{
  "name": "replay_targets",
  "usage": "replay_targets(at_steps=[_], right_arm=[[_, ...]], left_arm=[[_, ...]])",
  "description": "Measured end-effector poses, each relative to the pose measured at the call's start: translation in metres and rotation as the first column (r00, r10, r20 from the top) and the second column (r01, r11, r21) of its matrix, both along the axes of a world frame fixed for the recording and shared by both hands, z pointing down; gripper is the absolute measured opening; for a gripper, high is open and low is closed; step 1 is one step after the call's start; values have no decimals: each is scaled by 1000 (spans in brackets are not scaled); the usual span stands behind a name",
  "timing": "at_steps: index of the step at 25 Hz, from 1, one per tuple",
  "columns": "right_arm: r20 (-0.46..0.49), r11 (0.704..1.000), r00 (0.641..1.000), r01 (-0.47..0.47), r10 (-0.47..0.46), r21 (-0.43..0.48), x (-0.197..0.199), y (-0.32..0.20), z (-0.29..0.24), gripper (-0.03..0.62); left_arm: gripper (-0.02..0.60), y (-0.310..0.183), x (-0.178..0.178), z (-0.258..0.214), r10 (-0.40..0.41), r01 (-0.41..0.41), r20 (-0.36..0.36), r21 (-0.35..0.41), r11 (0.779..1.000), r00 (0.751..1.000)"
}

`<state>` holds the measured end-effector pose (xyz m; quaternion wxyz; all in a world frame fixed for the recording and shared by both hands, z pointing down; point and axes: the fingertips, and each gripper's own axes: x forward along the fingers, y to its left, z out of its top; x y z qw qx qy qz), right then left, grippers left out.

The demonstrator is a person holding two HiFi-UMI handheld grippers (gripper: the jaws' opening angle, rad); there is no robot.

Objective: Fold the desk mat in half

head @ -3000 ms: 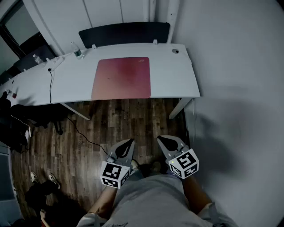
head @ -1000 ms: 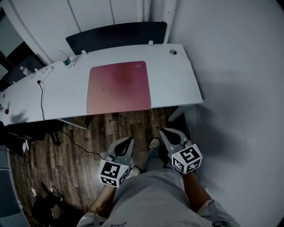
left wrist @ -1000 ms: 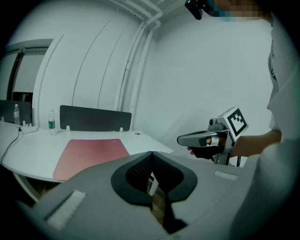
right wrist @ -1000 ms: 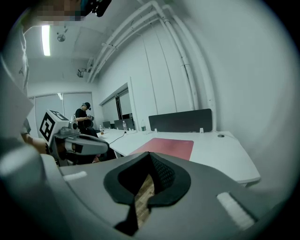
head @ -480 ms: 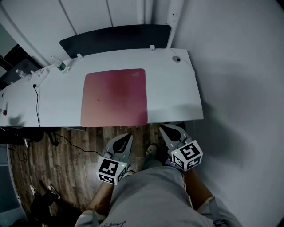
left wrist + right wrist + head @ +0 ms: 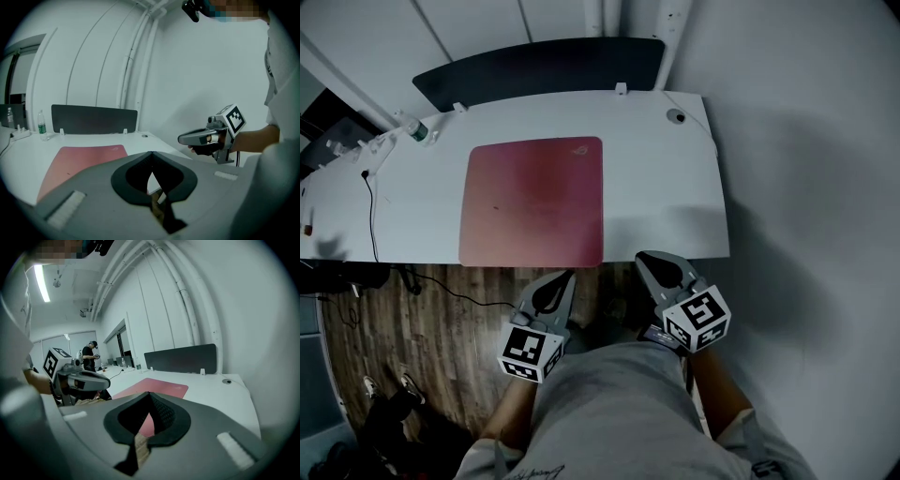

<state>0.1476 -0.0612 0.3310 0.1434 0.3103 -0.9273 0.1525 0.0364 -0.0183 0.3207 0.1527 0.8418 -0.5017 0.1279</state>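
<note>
- Left gripper (image 6: 563, 277), its jaws pressed together on nothing, hangs over the wooden floor (image 6: 422, 319) just short of the desk's near edge, below the near right corner of the desk mat.
- Right gripper (image 6: 644, 258), jaws likewise closed tip to tip and empty, points at the desk's near edge, to the right of the mat. Neither gripper touches the mat.
- Desk mat (image 6: 532, 202), a red-pink rectangle, lies flat and unfolded on the white desk (image 6: 675, 187). Its near edge runs along the desk's near edge and its far edge stops short of the far edge (a small pale mark shows at the mat's far right corner).
- Bare white top stretches from the mat's right edge to the desk's right end, where a round grommet (image 6: 676, 116) sits near the far right corner.
- Dark partition panel (image 6: 539, 67) stands along the desk's far edge.
- Toward the far left of the desk stands a bottle (image 6: 412, 128); nearby, a black cable (image 6: 370, 211) trails across the top to the near edge, well apart from the mat.
- Light grey shirt (image 6: 619, 412) of the person holding the grippers fills the bottom of the head view, both forearms reaching forward.
- Seen from the right gripper view, another person (image 6: 89, 357) stands in the distance beyond the desk's left end, too small to tell more.
</note>
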Motion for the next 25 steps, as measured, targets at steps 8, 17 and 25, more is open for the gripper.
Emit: replay_targets(at_steps=[8,17,25], right_arm=[[0,999,999,-41,41,-28,-1,-13,12,8],[-27,990,993,-117,115,-81,2,-16,32,8],[-39,987,991,-135,132,-92,8,-21,55,8]], left_arm=[[20,-13,-2,15,67,-66,45,-31,997,997],[20,-24,-3,45,160,-154,62,-91,984,985],[20,-29,8,69,202,-196,62,-101,975,977]])
